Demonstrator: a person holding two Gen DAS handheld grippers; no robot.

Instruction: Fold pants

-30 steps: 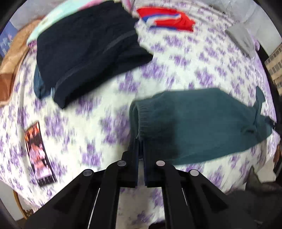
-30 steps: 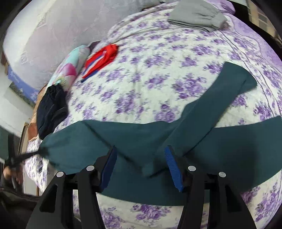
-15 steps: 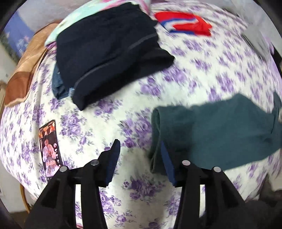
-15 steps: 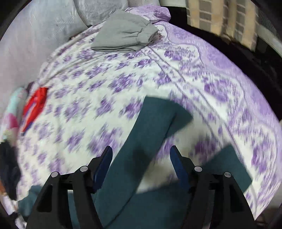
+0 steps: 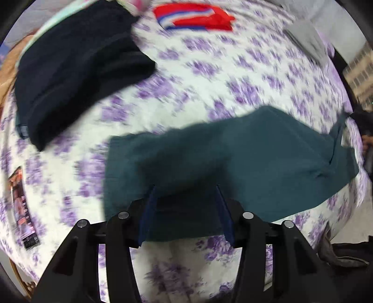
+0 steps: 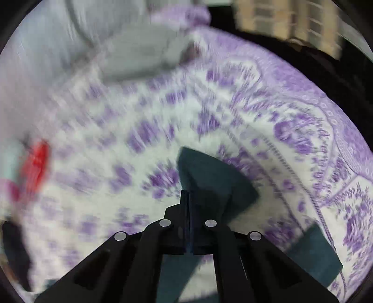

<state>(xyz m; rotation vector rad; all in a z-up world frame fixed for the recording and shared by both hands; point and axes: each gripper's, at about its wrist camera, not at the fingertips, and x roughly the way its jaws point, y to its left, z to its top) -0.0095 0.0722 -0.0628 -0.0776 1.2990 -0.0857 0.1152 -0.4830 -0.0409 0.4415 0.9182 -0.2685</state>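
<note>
Two grippers at work: right gripper (image 6: 189, 205) fingers pinched tight on a leg end of the teal pants (image 5: 233, 163), left gripper (image 5: 185, 209) fingers spread, hovering over the waist. Pants sprawl on the floral bed (image 5: 244, 81), legs apart; folding looks barely begun.

Teal pants (image 5: 244, 158), purple-flowered white bedspread (image 5: 228, 77)

Motion-blurred, perhaps gray garment (image 6: 139, 56)

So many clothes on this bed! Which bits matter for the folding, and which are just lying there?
In the job:
teal pants
left gripper, open
right gripper, shut on a pant leg

Lying about:
black garment
red striped garment
grey garment
photo card
</note>
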